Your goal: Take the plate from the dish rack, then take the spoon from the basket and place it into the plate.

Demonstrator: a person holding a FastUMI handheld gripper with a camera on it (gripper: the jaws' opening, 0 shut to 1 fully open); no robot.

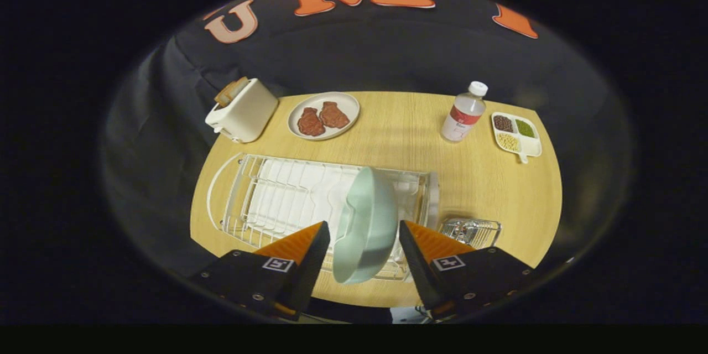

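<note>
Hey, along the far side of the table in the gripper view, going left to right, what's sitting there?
Toaster → plate with two pieces of meat → water bottle → divided snack dish. Nearer, the gripper is open, its fingers either side of the green plate standing in the dish rack.

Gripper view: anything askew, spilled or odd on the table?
Nothing spilled or damaged. The green plate stands on edge in the dish rack, as a rack holds it, between the open jaws of the gripper, not yet pinched. The toaster, bottle and meat plate look normal.
</note>
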